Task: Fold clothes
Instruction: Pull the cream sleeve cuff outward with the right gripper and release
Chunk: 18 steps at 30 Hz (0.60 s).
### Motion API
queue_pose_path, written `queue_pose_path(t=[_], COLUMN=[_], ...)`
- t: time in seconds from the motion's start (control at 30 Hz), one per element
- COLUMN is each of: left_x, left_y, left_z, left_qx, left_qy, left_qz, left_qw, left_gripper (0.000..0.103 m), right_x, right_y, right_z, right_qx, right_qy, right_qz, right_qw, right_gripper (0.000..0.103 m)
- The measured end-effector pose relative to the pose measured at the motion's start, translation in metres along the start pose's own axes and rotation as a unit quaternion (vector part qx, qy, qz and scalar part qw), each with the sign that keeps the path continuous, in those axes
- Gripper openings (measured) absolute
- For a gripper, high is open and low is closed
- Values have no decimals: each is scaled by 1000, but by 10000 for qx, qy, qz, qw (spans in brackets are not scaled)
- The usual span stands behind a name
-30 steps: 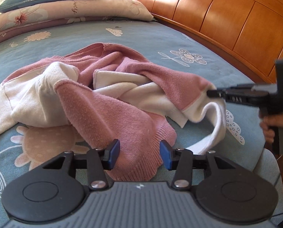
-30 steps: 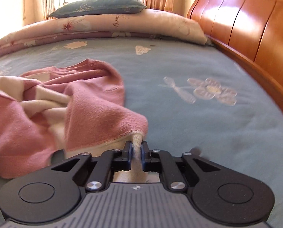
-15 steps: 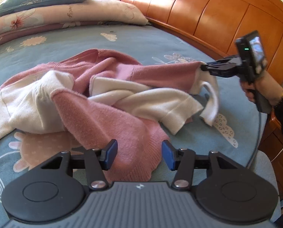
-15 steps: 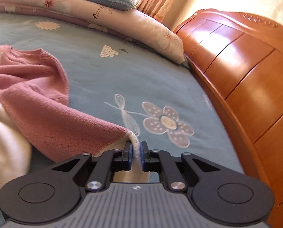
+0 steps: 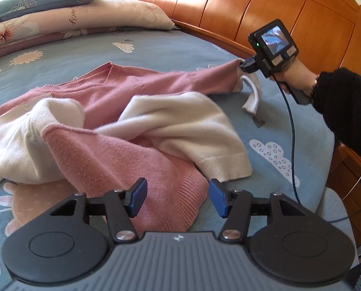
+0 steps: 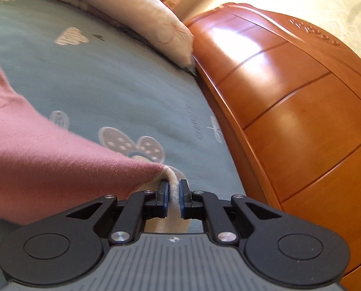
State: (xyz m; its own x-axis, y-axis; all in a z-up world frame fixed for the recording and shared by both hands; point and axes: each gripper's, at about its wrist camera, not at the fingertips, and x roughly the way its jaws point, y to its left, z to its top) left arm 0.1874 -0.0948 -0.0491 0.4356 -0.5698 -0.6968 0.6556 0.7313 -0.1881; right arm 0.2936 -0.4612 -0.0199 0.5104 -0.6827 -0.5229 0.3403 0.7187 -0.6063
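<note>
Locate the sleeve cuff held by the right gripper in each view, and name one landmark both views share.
Left wrist view: the cream cuff hangs at upper right, below the right gripper.
Right wrist view: the cuff sits bottom centre, pinched between the jaws.
Shared landmark: the wooden headboard.

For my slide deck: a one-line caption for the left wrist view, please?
Open left gripper hovers over a crumpled pink-and-cream sweater while the right gripper pulls one sleeve toward the wooden headboard.

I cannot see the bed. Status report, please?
Right gripper shut on sweater cuff. Left gripper open, over hem. Sweater crumpled. Nothing in the way.
</note>
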Motion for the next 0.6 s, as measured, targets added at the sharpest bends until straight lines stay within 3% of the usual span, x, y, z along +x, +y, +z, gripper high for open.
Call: queue_pose_path(t=[0.07,0.13,0.33,0.47,0.6], left_x=[5,8,13,14,15], left_y=[2,4,6,4,0], left_z=[0,0,-2,-2,-1], left_qx=[-12,-20,23,46,42], left_qy=[34,58,98,92,89], left_qz=[-21,-8,-13,18,19], left_qw=[10000,10000,9999,9999,9999], left_gripper=[56,57,61,62,63], right_x=[14,23,10,-5,-11], right_y=[-5,-9,-48,-73,-81], right_z=[1,-1,-23,-43,-64], right_qx=[217,422,1592,2068,2469], right_qy=[91,152,61,186,510], right_qz=[115,495,1347,1755,2346], right_qw=[9997,9978,9780,9623,9388], right_gripper=[12,16,52,54,58])
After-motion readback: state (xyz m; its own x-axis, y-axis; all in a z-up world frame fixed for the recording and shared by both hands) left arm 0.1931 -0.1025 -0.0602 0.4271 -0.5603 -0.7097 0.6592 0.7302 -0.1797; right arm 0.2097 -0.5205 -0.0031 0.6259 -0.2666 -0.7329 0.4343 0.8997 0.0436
